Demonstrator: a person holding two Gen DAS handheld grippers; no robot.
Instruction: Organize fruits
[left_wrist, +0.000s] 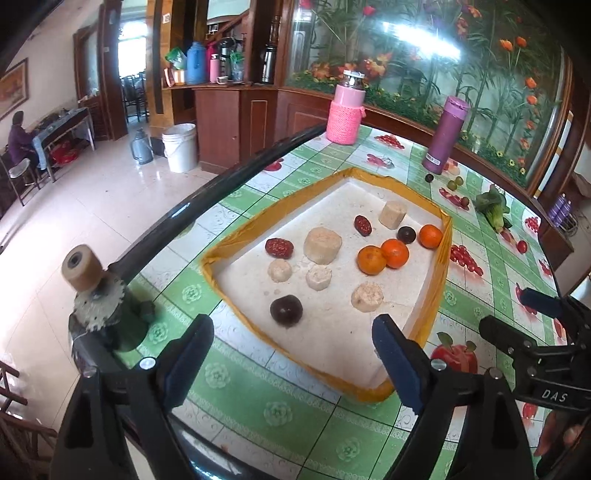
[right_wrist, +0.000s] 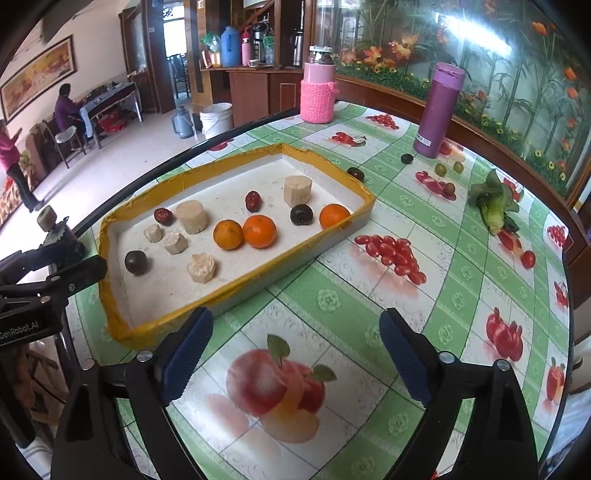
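A white tray with a yellow taped rim (left_wrist: 436, 295) (right_wrist: 236, 284) lies on the table. It holds three oranges (left_wrist: 394, 253) (right_wrist: 259, 230), two dark plums (left_wrist: 286, 311) (right_wrist: 136, 262), two red dates (left_wrist: 279, 247) (right_wrist: 253, 201) and several beige cake chunks (left_wrist: 322, 245) (right_wrist: 191, 216). Outside the tray lie dark plums (right_wrist: 355, 173) (right_wrist: 406, 158) and small green fruits (right_wrist: 440, 169) (left_wrist: 455, 183). My left gripper (left_wrist: 293, 363) is open and empty over the tray's near end. My right gripper (right_wrist: 295, 354) is open and empty over the tablecloth, right of the tray.
A pink knit-covered flask (left_wrist: 346, 110) (right_wrist: 318, 95) and a purple bottle (left_wrist: 445, 134) (right_wrist: 437, 110) stand at the back. A leafy green vegetable (right_wrist: 493, 203) (left_wrist: 493, 206) lies at the right. A clamp with a roller (left_wrist: 90, 291) sits at the table's left edge.
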